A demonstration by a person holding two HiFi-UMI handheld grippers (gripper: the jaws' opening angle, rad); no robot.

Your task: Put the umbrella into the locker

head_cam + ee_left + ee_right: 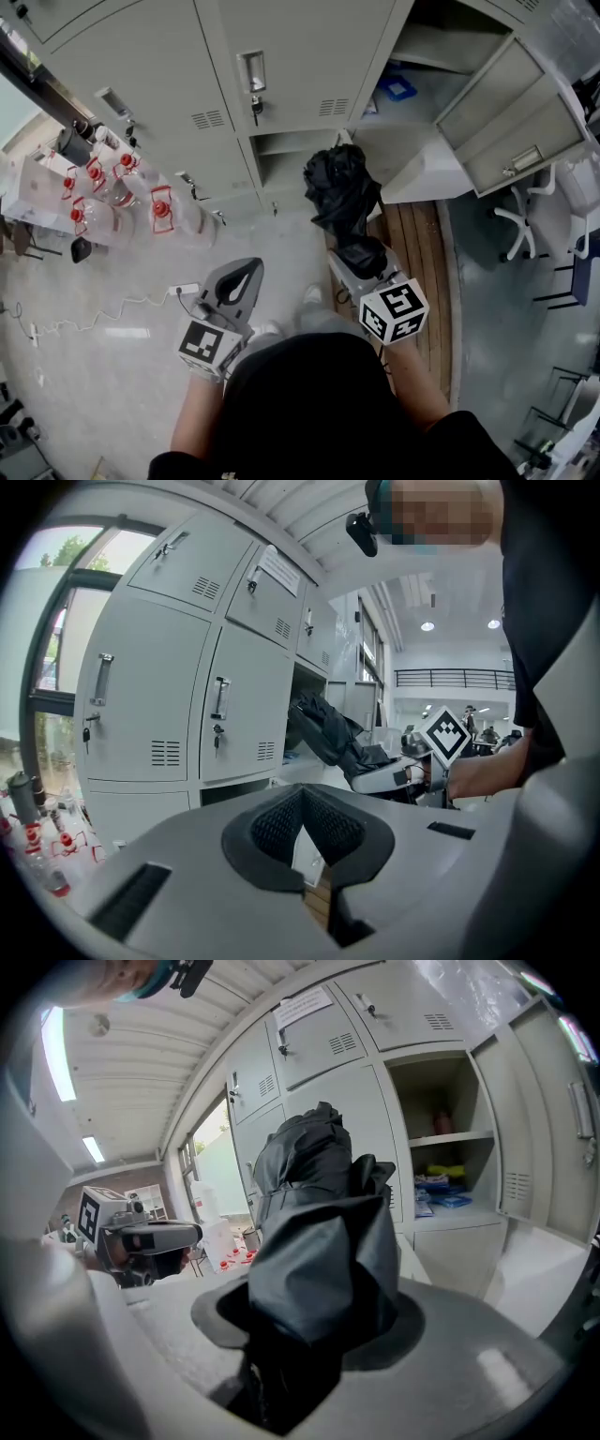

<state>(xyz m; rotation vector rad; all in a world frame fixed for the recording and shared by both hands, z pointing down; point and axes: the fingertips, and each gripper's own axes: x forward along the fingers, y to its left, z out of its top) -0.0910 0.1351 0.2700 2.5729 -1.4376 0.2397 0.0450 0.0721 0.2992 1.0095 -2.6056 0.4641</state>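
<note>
One black umbrella (342,187), clamped between jaws of right gripper (309,1335), sticking forward, left gripper (302,803) jaws closed, empty.

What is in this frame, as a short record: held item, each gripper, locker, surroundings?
held item: black umbrella, folded, not yet inside a locker
right gripper: shut on the umbrella, which points toward the lockers
left gripper: jaws together, nothing between them
locker: compartment open, door swung aside, small items on its lower shelf
floor at left: clear bottles with red caps
</note>
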